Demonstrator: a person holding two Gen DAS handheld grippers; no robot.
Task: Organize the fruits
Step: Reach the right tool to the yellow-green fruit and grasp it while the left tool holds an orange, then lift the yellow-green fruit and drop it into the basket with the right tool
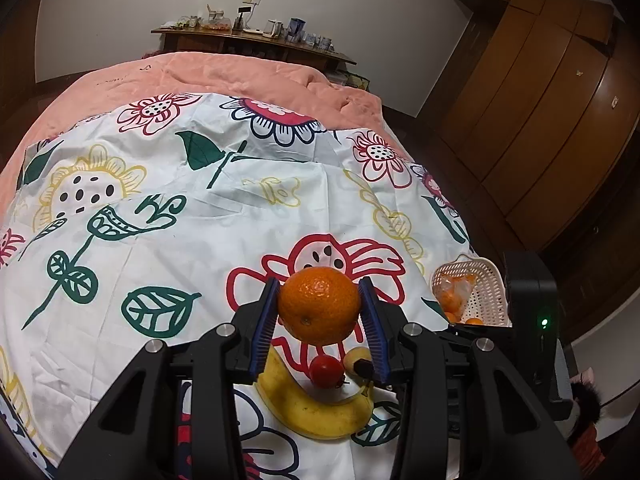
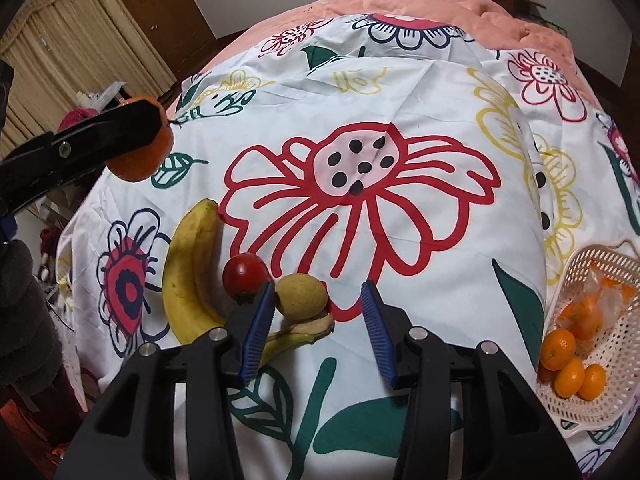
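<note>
Fruit lies on a bed covered with a white flowered sheet (image 2: 400, 92), over a pink blanket (image 1: 240, 72). The left gripper (image 1: 320, 312) holds a large orange (image 1: 319, 304) between its blue pads (image 1: 264, 320); the jaws are clenched on both sides of it, and the orange is lifted above the sheet. In the right wrist view the same orange (image 2: 140, 160) shows at the upper left, half hidden behind a black finger of the left gripper (image 2: 132, 128).

Below the held orange, on the sheet, lies a yellow banana (image 2: 188, 276) with some brown spots. A small red tomato (image 2: 245, 274) sits just beside the inner curve of the banana, and a yellow-green round fruit (image 2: 302, 295) sits just beside the tomato. A piece of peel (image 2: 316, 326) lies near this fruit.

The right gripper (image 2: 318, 328) has its jaws released and wide apart, with nothing between them. Its left pad (image 2: 256, 332) is in front of the tomato and the yellow-green fruit; I cannot tell if it touches them.

At the right edge of the bed stands a pale perforated basket (image 2: 616, 352). It holds several small mandarins (image 2: 568, 364), some of them in a clear plastic bag (image 2: 600, 296). The basket is well apart from the banana group.
</note>
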